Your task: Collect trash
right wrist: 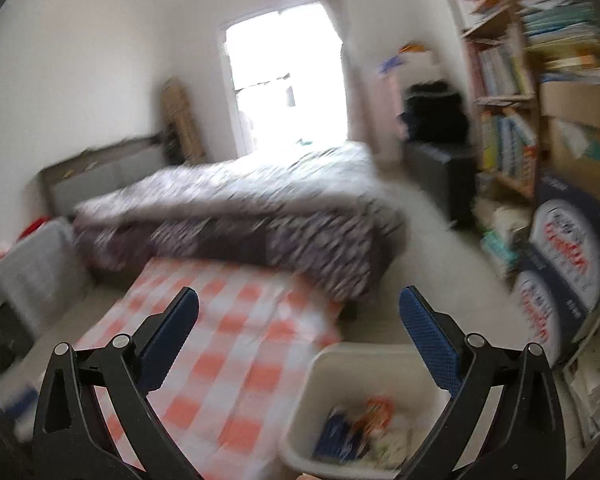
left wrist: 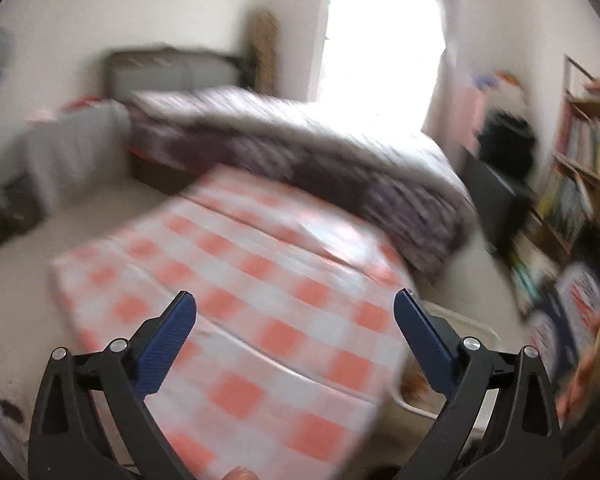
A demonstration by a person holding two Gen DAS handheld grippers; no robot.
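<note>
Plainly, both views are blurred. The trash [right wrist: 364, 420], crumpled wrappers and paper, lies in a white bin [right wrist: 320, 364] beside the checkered mattress [right wrist: 228, 360]; it looks light and soft, best pinched at a loose edge. Left hand-held gripper [left wrist: 296, 314] and right hand-held gripper [right wrist: 300, 310] both gape wide, empty, held above the floor.

Trash [right wrist: 360, 428] lies in the bin [right wrist: 380, 354], right of the mattress [right wrist: 228, 360].

A pale floor [right wrist: 428, 240] carries a checked mattress [right wrist: 228, 344], a white bin [right wrist: 340, 364], seemingly trash-filled.
</note>
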